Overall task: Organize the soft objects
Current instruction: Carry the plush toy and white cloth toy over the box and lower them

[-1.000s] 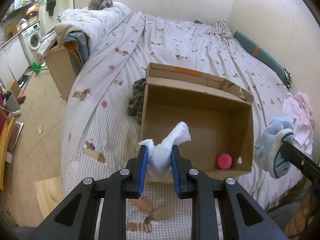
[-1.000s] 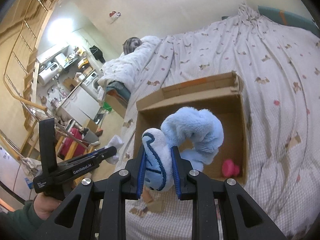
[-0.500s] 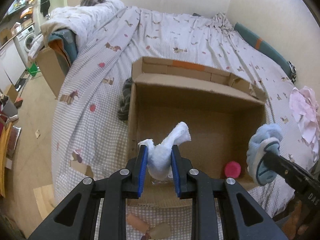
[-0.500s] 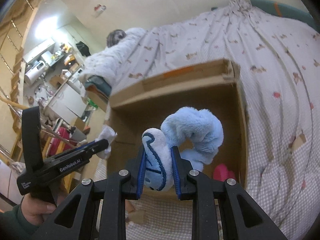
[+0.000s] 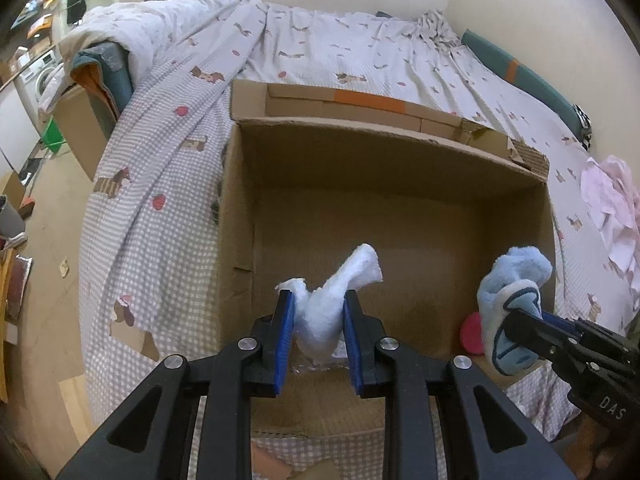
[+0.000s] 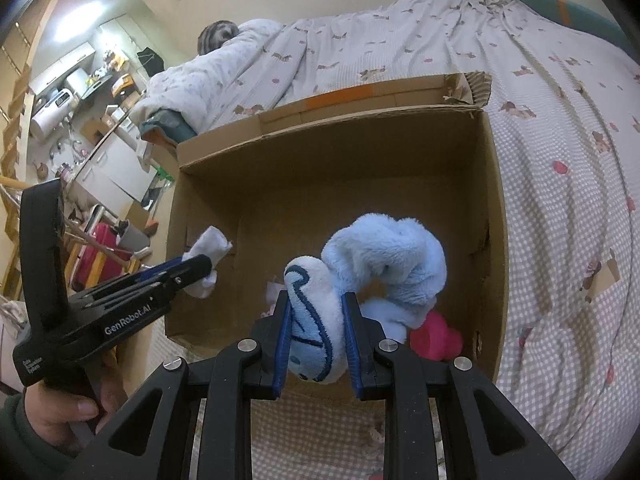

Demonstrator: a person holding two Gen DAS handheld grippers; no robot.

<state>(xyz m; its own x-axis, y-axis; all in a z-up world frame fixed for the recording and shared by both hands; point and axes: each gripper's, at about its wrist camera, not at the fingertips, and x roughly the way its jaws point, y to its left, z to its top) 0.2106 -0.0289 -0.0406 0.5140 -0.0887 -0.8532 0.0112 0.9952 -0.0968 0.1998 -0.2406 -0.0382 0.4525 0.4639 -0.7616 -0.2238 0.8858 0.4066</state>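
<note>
At 8 o'clock in the right wrist view, a hand [image 6: 76,404] in a green sleeve grips the handle of the left gripper [image 5: 319,342], which slants down over the left side of the box [image 5: 240,216]. Its blue pads are clamped on a white cloth [image 5: 334,304]. The cloth is crumpled and soft; one twisted end sticks up toward 1 o'clock past the fingertips, and the rest bunches between the pads. It hangs above the box floor near the front wall, not touching the cardboard as far as the views show.

The box is open-topped brown cardboard with an orange tape strip on its far flap, and it sits on a checked bedspread [image 5: 160,160]. A pink toy [image 6: 436,336] lies in the box's front right corner.

The right gripper [image 6: 318,340] tilts down over the right side of the box, with its pads closed tight on a blue plush [image 6: 360,280]. The plush is fluffy and pale blue, with a white patch outlined in dark blue pinched between the pads; its body curls up toward 1 o'clock. It hangs just above the pink toy; whether they touch I cannot tell.

At 3 o'clock in the left wrist view, pink cloth [image 5: 612,208] lies on the bed.
</note>
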